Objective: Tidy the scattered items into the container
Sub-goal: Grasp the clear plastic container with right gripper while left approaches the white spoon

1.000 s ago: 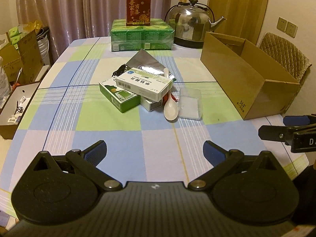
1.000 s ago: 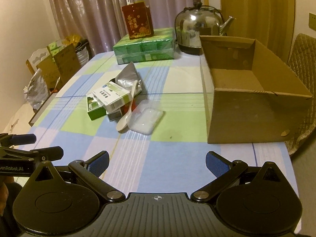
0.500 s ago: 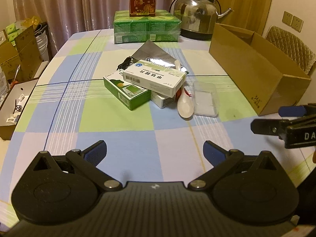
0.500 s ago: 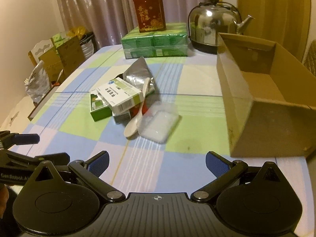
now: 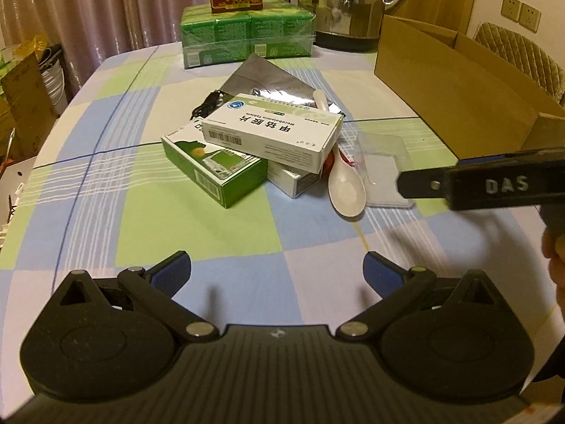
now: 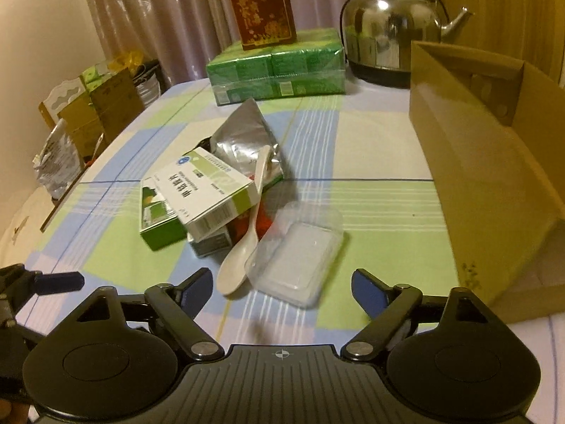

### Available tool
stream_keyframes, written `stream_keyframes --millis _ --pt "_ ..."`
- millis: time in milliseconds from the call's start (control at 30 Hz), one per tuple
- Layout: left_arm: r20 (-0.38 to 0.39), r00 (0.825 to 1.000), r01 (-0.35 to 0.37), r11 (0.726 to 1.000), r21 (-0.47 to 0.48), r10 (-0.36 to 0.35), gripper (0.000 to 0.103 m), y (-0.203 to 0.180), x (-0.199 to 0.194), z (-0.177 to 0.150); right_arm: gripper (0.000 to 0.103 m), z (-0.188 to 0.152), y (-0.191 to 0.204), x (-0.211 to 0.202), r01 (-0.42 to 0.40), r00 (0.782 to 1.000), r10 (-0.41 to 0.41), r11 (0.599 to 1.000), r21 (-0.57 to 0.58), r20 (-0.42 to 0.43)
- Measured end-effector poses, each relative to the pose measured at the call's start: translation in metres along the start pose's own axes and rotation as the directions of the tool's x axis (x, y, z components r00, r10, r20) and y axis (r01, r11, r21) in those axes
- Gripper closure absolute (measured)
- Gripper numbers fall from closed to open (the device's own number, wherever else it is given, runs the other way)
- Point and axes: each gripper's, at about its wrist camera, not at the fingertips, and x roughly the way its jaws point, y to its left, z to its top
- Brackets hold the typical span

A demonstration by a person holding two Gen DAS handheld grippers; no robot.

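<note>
Now both grippers sit nearer the pile; right gripper [image 6: 281, 288] fingers narrowed, apparently empty; left gripper [image 5: 277, 272] fingers wide.

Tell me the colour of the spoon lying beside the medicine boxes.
The spoon is plain white, clearest in the left wrist view.

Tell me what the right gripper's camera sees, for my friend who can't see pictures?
The open right gripper, its jaws just closing a little, hovers near a clear plastic tray and white spoon. Behind them, medicine boxes and a silver pouch are piled on a checked tablecloth; a cardboard box stands to the right.
</note>
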Motion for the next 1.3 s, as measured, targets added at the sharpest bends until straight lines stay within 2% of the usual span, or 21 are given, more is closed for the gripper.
stream_keyframes --millis 200,300,433,567,667,967,1000,1100,1267,1300 --pt "0.004 1.000 0.021 1.000 -0.007 -0.021 0.001 -0.001 0.018 0.006 0.022 0.006 -0.005 0.025 0.004 1.000 -0.004 1.000 0.019 -0.020" --pt "-0.001 0.999 0.047 0.999 -0.019 -0.047 0.007 -0.002 0.025 0.007 0.022 0.007 -0.006 0.034 0.007 1.000 -0.006 1.000 0.026 -0.029" --pt "-0.017 0.999 0.048 0.999 -0.011 -0.048 0.008 -0.006 0.034 0.005 0.028 0.009 -0.010 0.043 0.012 0.999 -0.010 0.999 0.045 -0.033" --pt "-0.009 0.998 0.060 0.998 -0.022 -0.060 0.008 -0.008 0.037 0.006 0.034 0.010 -0.015 0.047 0.007 0.999 -0.004 0.998 0.056 -0.038" --pt "-0.004 0.998 0.067 0.998 -0.017 -0.067 0.008 -0.011 0.039 0.008 0.043 0.009 -0.020 0.047 0.011 0.999 -0.008 0.998 0.055 -0.042" --pt "0.011 0.995 0.097 0.995 0.005 -0.097 0.012 -0.030 0.053 0.022 0.044 0.003 -0.039 0.032 0.032 0.999 -0.030 0.998 0.058 -0.040" --pt "0.013 0.995 0.100 0.995 0.018 -0.100 0.015 -0.034 0.056 0.023 0.044 0.002 -0.042 0.030 0.032 0.999 -0.029 0.997 0.069 -0.043" --pt "0.009 0.995 0.096 0.994 0.059 -0.097 0.031 -0.044 0.066 0.026 0.044 -0.001 -0.048 0.026 0.037 0.999 -0.033 0.996 0.086 -0.042" --pt "0.023 0.996 0.088 0.992 0.091 -0.090 0.041 -0.057 0.076 0.028 0.044 -0.003 -0.054 0.021 0.036 0.999 -0.033 0.995 0.097 -0.040" --pt "0.026 0.996 0.087 0.992 0.091 -0.090 0.047 -0.058 0.077 0.029 0.044 -0.004 -0.054 0.021 0.036 0.999 -0.032 0.995 0.096 -0.039"
